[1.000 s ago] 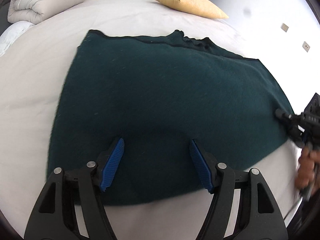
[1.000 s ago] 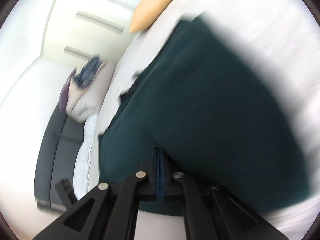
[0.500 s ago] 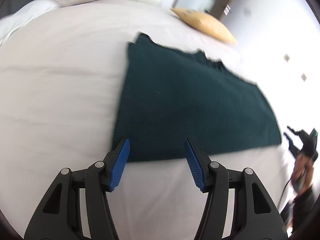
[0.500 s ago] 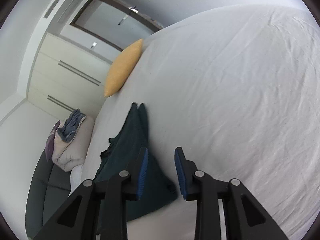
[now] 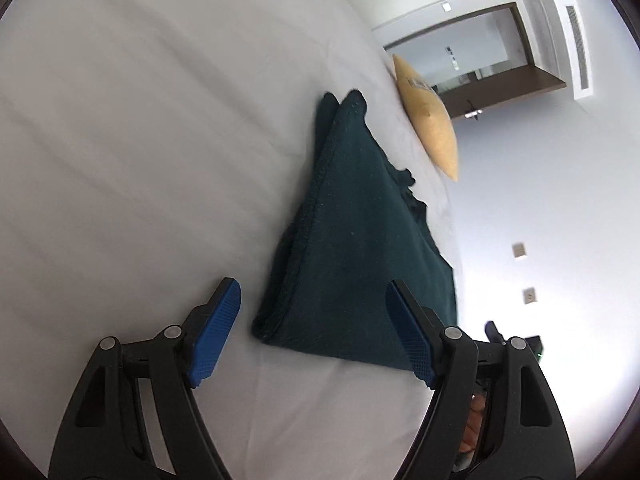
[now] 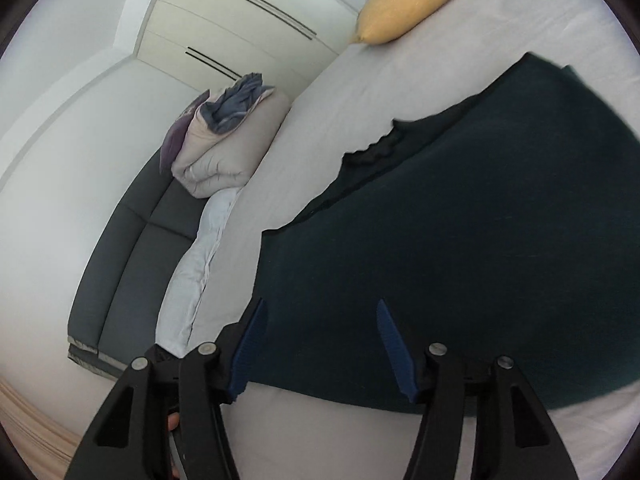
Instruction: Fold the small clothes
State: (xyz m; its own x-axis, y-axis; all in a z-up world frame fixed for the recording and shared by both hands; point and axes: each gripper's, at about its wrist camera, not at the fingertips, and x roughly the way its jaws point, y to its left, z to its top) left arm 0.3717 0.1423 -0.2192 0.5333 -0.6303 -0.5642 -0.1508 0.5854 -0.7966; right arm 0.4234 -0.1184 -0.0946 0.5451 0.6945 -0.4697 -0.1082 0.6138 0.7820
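Note:
A dark green knitted garment (image 5: 360, 248) lies folded flat on the white bed sheet (image 5: 140, 140). My left gripper (image 5: 316, 336) is open and empty, held just before the garment's near corner, which lies between the blue pads (image 5: 216, 332). In the right wrist view the garment (image 6: 460, 248) fills the middle and right. My right gripper (image 6: 320, 348) is open and empty over the garment's near edge. A small part of the right gripper shows at the lower right of the left wrist view (image 5: 496, 332).
A yellow pillow (image 5: 432, 120) lies at the bed's far end, also in the right wrist view (image 6: 412, 0). A folded duvet (image 6: 232, 136) rests on a dark grey sofa (image 6: 136, 248) beside the bed. White wardrobes (image 6: 248, 28) and a doorway (image 5: 472, 60) stand behind.
The right gripper let go of the garment's edge and opened wide. The garment now lies folded narrower. Both grippers swung round to its near edge.

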